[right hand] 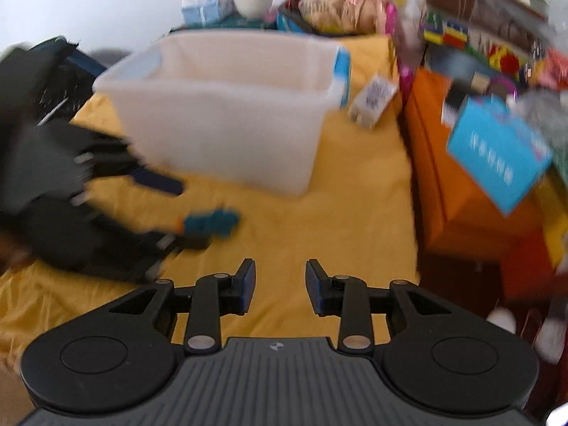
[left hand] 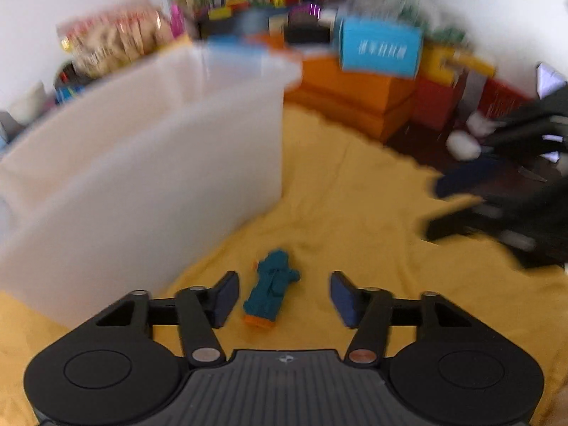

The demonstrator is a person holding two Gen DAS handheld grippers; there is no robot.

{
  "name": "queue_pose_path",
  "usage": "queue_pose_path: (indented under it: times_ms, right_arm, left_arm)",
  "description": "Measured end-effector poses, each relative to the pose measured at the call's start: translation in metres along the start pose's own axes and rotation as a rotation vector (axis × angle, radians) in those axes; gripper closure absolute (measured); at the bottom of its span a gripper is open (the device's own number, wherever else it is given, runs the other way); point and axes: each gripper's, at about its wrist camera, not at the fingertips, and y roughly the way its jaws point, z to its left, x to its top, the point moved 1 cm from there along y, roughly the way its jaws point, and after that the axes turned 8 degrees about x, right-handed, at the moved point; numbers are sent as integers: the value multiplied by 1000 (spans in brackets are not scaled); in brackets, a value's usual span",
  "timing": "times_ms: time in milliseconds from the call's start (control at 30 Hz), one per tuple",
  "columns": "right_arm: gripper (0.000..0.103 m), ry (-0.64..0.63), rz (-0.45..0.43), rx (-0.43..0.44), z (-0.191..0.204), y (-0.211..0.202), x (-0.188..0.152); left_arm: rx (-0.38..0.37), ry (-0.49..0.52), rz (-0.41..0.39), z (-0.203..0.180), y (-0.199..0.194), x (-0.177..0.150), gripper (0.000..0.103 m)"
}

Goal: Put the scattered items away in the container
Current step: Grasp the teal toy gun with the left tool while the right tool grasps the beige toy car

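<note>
Container (right hand: pixel 227 135) interior, seemingly empty, shows rightward only

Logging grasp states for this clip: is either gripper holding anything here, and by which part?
Nothing is held. The left gripper is open around the teal toy on the yellow cloth, not clamping it; the right gripper is open and empty.

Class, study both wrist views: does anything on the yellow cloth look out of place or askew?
Yes. A teal toy figure lies flat on the yellow cloth outside the white container, between the open left claw fingers. A small white box also sits tilted beside the container. The right claw is open, holding nothing.
</note>
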Motion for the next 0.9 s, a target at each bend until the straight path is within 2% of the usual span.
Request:
queue_pose_path:
  times_ms: [67,133,200,267,400,500,567,633,700,800,900]
  right_arm:
    - [68,-6,26,19,4,-2,-11]
    - [67,-51,58,54,11,-5,-21]
    - [66,-121,90,116,20,-7,-31]
    - [64,-200,127,188,32,-8,-40]
    - [60,-371,185,303,55,-2,-54]
    - [60,-476,232,365,66,9,-61]
    - [60,-543,265,371,71,19,-64]
    - [62,-587,291,366,74,28,-66]
    - [71,-579,311,362,73,34,-67]
    - [72,-535,299,349,70,34,-62]
    - [74,-484,271,282,65,32,-54]
  left_arm:
    - [-18,4,35,-1,16,-1,59]
    - [5,43,29,-7,22,-2,59]
    - [27,71,35,-10,24,-2,70]
    - [31,67,45,-6,22,-2,75]
    - [13,17,59,7,21,-7,75]
    - [2,17,58,10,25,-4,74]
    - [-9,22,93,8,35,-2,70]
    - [-10,-5,86,9,35,-3,74]
    - [3,-29,66,9,25,-6,75]
    - [45,-25,38,5,3,-13,75]
    - [86,-79,10,7,-24,-20,75]
